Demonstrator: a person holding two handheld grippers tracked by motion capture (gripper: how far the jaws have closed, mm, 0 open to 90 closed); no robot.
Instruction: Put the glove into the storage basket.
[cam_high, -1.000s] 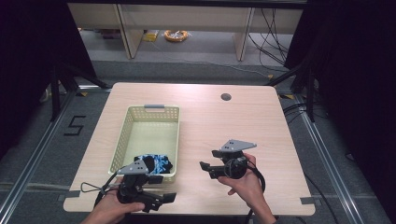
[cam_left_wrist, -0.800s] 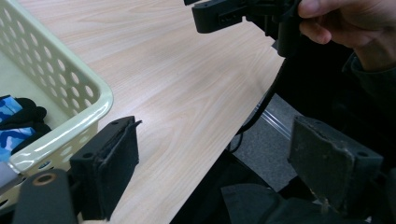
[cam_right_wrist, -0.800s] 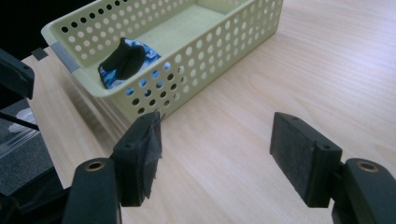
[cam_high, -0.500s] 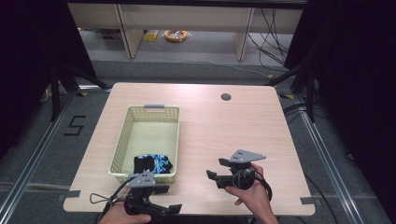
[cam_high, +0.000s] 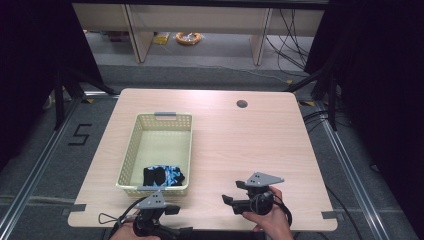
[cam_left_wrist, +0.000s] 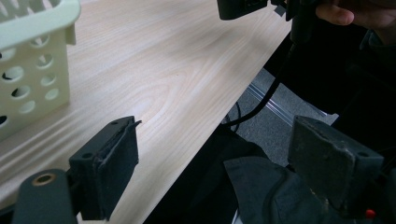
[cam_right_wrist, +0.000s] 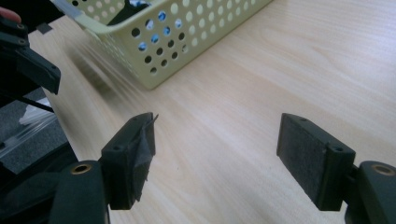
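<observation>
Wooden table (cam_high: 240, 145), both grippers lower and nearer its front edge than before, left gripper (cam_left_wrist: 212, 163) released, right gripper (cam_right_wrist: 215, 158) just widened, empty.

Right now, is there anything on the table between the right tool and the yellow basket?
No. In the high view, bare wooden table separates the right tool from the basket.

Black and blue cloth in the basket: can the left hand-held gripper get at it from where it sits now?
Probably yes. The cloth lies uncovered at the near end of the open-topped basket, and the left hand-held gripper is open and empty just in front. It would have to lift over the near wall first.
</observation>
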